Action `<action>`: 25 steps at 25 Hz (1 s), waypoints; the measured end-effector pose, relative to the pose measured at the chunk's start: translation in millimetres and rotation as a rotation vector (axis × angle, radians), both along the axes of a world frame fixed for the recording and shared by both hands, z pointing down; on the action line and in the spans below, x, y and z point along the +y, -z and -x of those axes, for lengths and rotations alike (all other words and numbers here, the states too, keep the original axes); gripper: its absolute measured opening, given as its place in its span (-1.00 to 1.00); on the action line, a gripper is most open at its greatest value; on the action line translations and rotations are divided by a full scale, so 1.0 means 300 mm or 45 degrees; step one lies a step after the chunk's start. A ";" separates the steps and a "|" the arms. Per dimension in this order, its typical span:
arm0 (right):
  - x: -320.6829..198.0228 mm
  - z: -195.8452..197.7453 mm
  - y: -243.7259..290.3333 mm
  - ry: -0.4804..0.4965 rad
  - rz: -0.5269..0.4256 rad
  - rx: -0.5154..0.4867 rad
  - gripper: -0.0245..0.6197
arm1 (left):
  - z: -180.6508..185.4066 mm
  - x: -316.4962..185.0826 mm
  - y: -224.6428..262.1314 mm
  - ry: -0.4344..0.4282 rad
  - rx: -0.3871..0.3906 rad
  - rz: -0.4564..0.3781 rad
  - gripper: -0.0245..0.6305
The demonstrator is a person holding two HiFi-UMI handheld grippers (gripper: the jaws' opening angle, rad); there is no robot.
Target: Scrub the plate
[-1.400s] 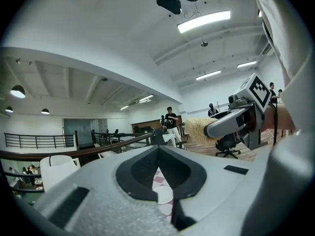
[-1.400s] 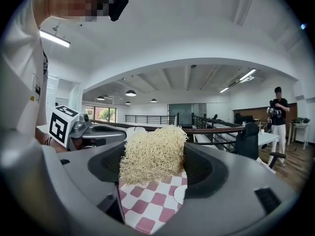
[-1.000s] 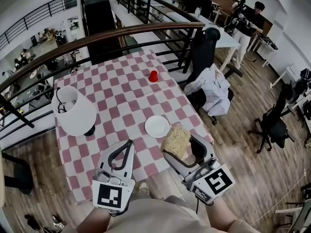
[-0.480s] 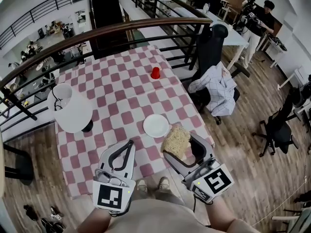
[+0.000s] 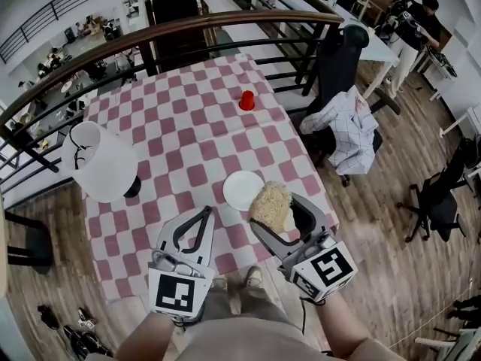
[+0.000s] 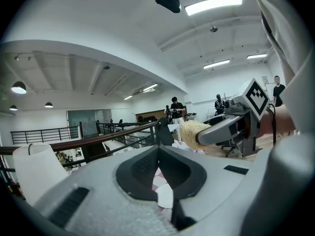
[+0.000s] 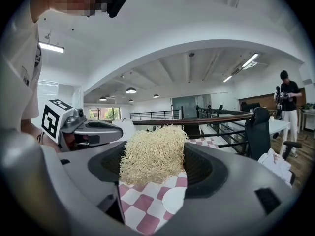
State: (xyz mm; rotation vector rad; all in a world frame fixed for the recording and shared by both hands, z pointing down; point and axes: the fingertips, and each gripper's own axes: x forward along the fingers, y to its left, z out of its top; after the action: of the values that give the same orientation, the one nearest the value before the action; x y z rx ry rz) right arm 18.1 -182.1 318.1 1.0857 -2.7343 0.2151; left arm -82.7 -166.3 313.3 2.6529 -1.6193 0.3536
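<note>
A white plate (image 5: 240, 189) lies on the red-and-white checked table (image 5: 173, 126) near its front edge. My right gripper (image 5: 272, 209) is shut on a straw-coloured fibrous scrubber (image 5: 270, 204), held just to the plate's right, its edge over the rim. In the right gripper view the scrubber (image 7: 153, 154) fills the jaws, with the plate (image 7: 174, 199) below it. My left gripper (image 5: 206, 212) hovers left of the plate, shut and empty, its tips touching. The left gripper view shows the plate (image 6: 165, 195) through its closed jaws (image 6: 158, 149) and the scrubber (image 6: 193, 132) off to the right.
A white lamp shade (image 5: 101, 162) stands at the table's left. A small red cup (image 5: 246, 100) sits far back. A dark railing (image 5: 188, 28) runs behind the table. An office chair draped with a checked garment (image 5: 347, 130) is to the right. A person (image 5: 425, 10) stands far off.
Both grippers have edged forward over the table. The scrubber in the right gripper now sits closer to the plate's right rim. Neither gripper's grip has changed.
</note>
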 end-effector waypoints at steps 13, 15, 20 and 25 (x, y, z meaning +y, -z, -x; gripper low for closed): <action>-0.330 0.091 -0.350 0.091 -0.033 0.173 0.14 | 0.010 -0.286 -0.420 -0.030 -0.099 0.136 -0.88; -0.365 0.102 -0.417 0.094 0.014 0.198 0.14 | 0.006 -0.315 -0.495 -0.041 -0.117 0.175 -0.88; -0.425 0.109 -0.594 0.111 0.087 0.244 0.14 | -0.033 -0.345 -0.696 -0.076 -0.158 0.299 -0.88; -0.478 0.112 -0.757 0.071 0.159 0.342 0.14 | -0.066 -0.374 -0.870 -0.116 -0.181 0.415 -0.88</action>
State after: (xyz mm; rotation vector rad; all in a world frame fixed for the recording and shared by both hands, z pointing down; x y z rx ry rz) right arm -15.4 -325.6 545.1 0.9299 -2.4734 0.2115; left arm -62.9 -278.5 574.2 2.5040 -1.3362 0.7533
